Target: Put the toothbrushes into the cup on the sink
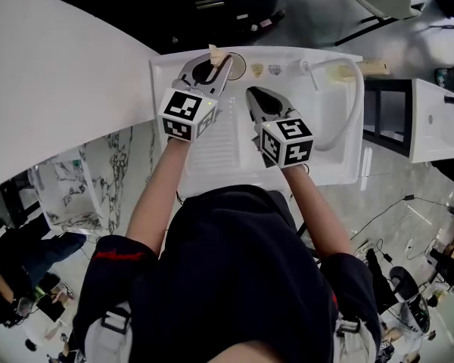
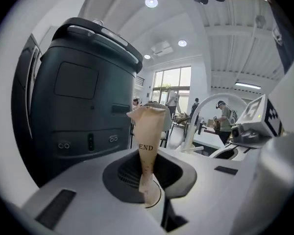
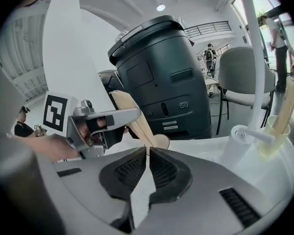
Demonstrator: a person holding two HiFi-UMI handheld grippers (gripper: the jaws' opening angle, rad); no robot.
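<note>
Delivery of a wrapped toothbrush (image 2: 147, 141) is the step in hand. The left gripper (image 1: 210, 68) has its jaws clamped on the lower end of the beige paper sleeve, so the brush stands nearly upright out of the pads, above the left part of the sink's (image 1: 340, 174) back edge. A round tan thing (image 1: 238, 65) lies just beside it on that edge; whether it is a dish or a lid I cannot tell. The right gripper (image 3: 147, 151) hovers over the middle of the sink with its jaws together and nothing between them. The cup (image 3: 270, 133), pale and translucent, stands at the back right corner just beside the faucet (image 3: 252, 58), and a second toothbrush (image 3: 285, 106) in the same kind of sleeve already leans in it, so the task looks about half done. The held brush is well apart from the cup, with the right gripper and the faucet between. The next move probably calls for carrying it along the back edge to that corner. It then needs tipping to clear the faucet, lowering free end first into the mouth beside the other brush, and releasing only then.
</note>
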